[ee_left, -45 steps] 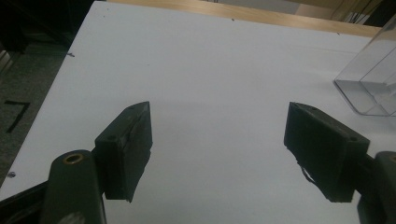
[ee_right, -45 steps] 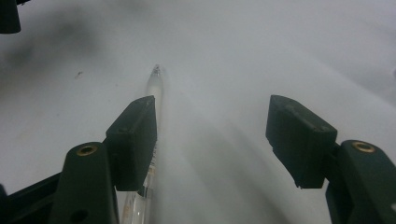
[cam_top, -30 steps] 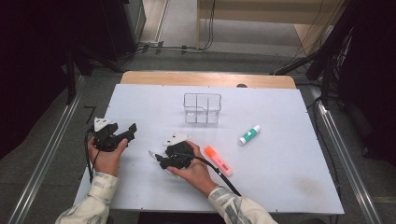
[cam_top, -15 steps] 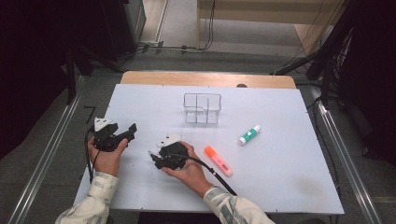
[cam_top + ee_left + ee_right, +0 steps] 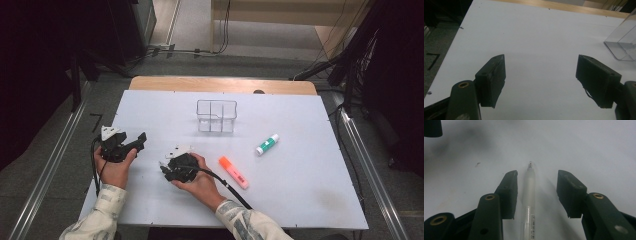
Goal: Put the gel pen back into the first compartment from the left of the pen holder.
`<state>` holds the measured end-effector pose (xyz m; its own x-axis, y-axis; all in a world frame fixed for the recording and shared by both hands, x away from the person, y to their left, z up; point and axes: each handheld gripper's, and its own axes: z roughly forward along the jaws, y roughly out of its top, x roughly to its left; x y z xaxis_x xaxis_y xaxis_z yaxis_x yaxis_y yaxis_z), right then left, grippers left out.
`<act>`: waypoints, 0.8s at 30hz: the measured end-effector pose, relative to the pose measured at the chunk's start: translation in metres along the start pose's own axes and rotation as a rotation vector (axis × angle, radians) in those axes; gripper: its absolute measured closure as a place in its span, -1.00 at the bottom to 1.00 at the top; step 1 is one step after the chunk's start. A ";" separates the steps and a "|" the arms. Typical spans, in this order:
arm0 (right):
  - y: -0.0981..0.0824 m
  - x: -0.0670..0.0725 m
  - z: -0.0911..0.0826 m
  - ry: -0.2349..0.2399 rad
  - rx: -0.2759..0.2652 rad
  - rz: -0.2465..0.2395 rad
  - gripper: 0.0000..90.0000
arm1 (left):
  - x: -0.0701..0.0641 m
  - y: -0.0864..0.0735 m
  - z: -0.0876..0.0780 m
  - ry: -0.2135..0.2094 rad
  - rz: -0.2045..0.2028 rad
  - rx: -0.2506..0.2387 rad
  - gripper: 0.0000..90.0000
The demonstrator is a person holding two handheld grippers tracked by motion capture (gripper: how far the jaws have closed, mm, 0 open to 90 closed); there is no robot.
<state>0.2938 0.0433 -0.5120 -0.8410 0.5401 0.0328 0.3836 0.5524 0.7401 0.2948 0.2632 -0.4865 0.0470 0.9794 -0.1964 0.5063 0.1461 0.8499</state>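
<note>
One clear divided box, one orange highlighter, one green-capped glue stick and one white pen are being carried by the white surface. Left tongs are being held wide open, nothing between. Right tongs have just been closing, half open, pen lying between jaws, nearer the left one, not yet pinched.

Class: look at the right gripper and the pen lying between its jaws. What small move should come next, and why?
Probably close further. The right gripper straddles the translucent pen on the white table; its jaws have just been closing, yet gaps remain both sides. The pen lies nearer one jaw, so centring slightly may help.
</note>
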 end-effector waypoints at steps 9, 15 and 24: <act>-0.002 0.001 0.004 -0.001 0.010 -0.014 0.27 | 0.000 0.000 0.000 -0.003 -0.002 -0.002 -0.45; -0.002 0.002 0.004 -0.012 0.008 -0.027 0.42 | 0.000 0.000 0.000 -0.003 -0.002 -0.002 -0.45; -0.001 0.004 0.005 -0.003 0.010 -0.031 0.67 | 0.000 0.000 0.000 -0.004 -0.002 -0.003 -0.45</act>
<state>0.2915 0.0480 -0.5159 -0.8512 0.5248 0.0078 0.3613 0.5750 0.7341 0.2948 0.2635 -0.4865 0.0495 0.9785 -0.2003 0.5041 0.1487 0.8508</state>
